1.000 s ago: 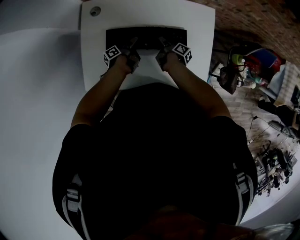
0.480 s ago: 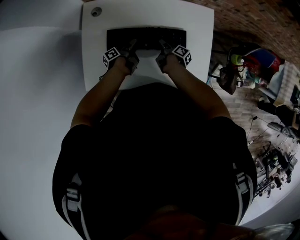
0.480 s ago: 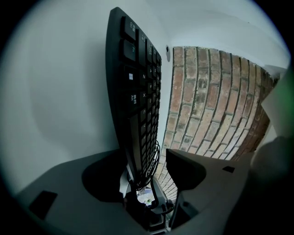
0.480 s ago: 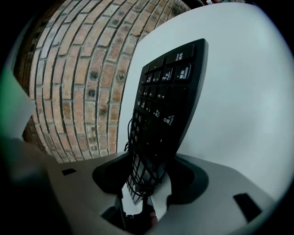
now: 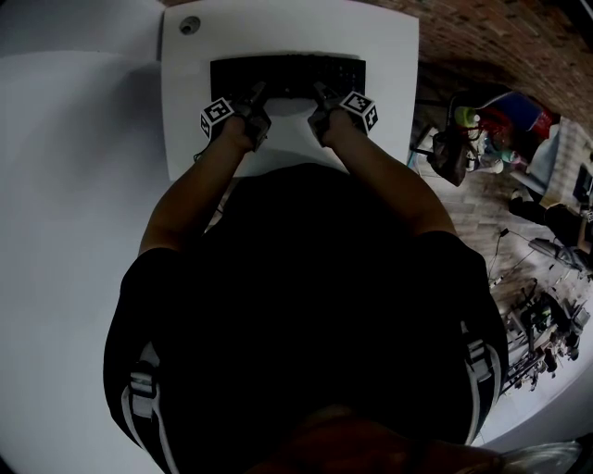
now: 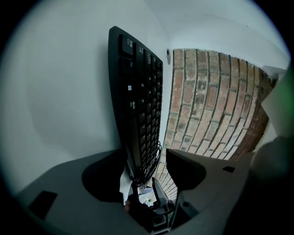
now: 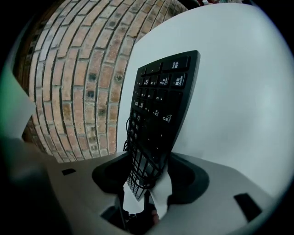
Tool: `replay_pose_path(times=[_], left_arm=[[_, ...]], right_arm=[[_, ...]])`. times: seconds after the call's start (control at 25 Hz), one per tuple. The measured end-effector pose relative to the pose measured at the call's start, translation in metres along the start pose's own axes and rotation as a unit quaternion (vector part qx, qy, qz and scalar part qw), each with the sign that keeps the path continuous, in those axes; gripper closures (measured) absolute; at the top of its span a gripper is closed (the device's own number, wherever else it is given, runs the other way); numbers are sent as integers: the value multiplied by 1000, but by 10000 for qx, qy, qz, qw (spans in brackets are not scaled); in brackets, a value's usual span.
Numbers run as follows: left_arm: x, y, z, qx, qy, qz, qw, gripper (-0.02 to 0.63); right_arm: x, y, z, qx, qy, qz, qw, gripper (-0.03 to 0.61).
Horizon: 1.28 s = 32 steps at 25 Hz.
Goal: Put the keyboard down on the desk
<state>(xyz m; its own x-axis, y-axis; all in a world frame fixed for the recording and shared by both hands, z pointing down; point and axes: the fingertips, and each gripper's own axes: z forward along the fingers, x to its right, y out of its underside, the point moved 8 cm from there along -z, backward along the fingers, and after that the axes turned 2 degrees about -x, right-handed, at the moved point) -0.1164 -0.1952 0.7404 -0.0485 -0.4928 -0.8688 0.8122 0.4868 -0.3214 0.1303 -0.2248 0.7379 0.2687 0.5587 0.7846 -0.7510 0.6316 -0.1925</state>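
A black keyboard (image 5: 287,74) lies lengthwise near the far edge of the white desk (image 5: 389,56). Both grippers reach its near long edge, the left gripper (image 5: 259,93) left of centre and the right gripper (image 5: 319,91) right of centre. In the left gripper view the keyboard (image 6: 138,101) stands between the jaws of the left gripper (image 6: 147,172); it leans on one pad and a gap shows at the other. In the right gripper view the right gripper (image 7: 149,176) has both pads against the keyboard (image 7: 161,105). A thin black cable (image 7: 140,160) is wound round the keyboard's near end.
A round grey grommet (image 5: 189,23) sits at the desk's far left corner. Right of the desk, bags and colourful clutter (image 5: 482,130) lie on the brick floor. The person's dark torso hides the desk's near edge. A brick wall (image 6: 206,101) stands beyond the desk.
Both grippers and the keyboard have barely shifted; the hands sit a touch lower and further left in the head view.
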Motion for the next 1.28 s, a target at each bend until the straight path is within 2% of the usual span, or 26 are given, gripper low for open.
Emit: replay_pose_path(times=[0.32,0.84,1.28], left_arm=[[-2,2,-13,-44,-15,78,10000,336],[4,13,-29,-57,47,207,9998,336],[21,18,-50,-140,-30,1317,9912,336]], right_arm=[[3,7,-9,-138,137,-64,9998,339],[-1,16,-24,-87,87,-176,9998,339],[-8,28,-41,-15,364,-994,9944,339]])
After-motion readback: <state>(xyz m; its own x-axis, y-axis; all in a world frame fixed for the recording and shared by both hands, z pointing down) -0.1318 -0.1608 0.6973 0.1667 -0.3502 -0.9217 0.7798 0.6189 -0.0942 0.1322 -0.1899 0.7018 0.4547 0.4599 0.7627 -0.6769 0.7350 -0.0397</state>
